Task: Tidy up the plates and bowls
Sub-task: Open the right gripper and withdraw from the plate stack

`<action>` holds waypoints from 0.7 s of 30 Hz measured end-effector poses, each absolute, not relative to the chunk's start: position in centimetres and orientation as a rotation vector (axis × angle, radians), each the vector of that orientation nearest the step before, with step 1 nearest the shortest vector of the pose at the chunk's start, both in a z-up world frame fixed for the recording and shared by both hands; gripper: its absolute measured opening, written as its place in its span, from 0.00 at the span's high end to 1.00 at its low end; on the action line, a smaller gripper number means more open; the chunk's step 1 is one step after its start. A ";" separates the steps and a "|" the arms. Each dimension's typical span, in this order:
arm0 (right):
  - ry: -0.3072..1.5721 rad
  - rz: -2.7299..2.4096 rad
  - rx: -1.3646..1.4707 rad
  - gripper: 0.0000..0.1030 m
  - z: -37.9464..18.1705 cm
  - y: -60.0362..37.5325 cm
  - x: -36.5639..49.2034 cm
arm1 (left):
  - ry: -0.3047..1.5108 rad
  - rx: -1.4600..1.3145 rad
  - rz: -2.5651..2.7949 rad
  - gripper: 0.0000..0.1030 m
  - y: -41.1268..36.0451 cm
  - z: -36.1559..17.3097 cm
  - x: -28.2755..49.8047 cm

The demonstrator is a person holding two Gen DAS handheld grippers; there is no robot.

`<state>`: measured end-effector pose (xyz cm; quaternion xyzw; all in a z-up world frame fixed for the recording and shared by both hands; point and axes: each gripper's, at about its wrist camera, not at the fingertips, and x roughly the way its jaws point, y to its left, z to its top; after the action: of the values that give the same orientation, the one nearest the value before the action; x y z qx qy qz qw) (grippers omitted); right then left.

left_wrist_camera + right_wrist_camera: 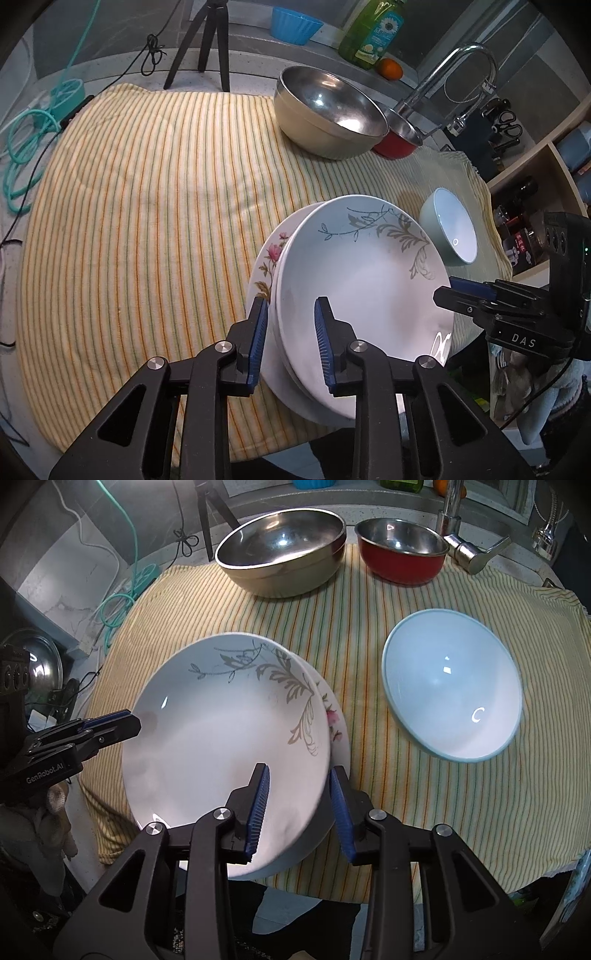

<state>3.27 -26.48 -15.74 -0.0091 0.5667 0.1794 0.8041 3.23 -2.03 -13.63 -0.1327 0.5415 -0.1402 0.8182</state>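
Note:
A white plate with a grey leaf pattern (362,280) (221,738) lies stacked on a white plate with pink flowers (267,258) (334,716) on the striped cloth. My left gripper (290,339) straddles the near rim of the stack, one finger under and one over, jaws around both plates. My right gripper (299,805) straddles the opposite rim the same way; it also shows in the left wrist view (448,290). A pale blue bowl (450,225) (452,686) sits to the right of the stack.
A large steel bowl (328,110) (280,550) and a red steel-lined bowl (399,134) (402,550) stand at the back of the cloth (147,221). A tap (461,74) rises behind them. A tripod (207,40) and cables (26,140) lie at the back left.

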 end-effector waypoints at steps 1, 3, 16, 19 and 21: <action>1.207 0.387 -0.012 0.57 -15.5 -26.6 3.3 | 1.149 -0.292 -0.297 0.73 -1.8 -13.5 3.4; 1.188 0.393 0.008 0.51 -14.9 -26.8 3.5 | 1.143 -0.308 -0.295 0.73 -1.3 -13.2 3.8; 1.066 0.406 0.146 0.47 -11.1 -27.1 8.6 | 1.066 -0.387 -0.286 0.60 0.5 -11.1 9.3; 1.058 0.406 0.200 0.47 -10.7 -27.3 10.3 | 1.055 -0.399 -0.294 0.60 0.5 -10.7 10.9; 1.053 0.403 0.223 0.47 -10.5 -27.4 11.3 | 1.049 -0.393 -0.294 0.60 0.4 -10.5 11.9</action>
<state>11.25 -27.44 -10.51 0.1055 0.4980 0.1905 0.8394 11.88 0.38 -10.54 -0.1857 0.4957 -0.1388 0.8370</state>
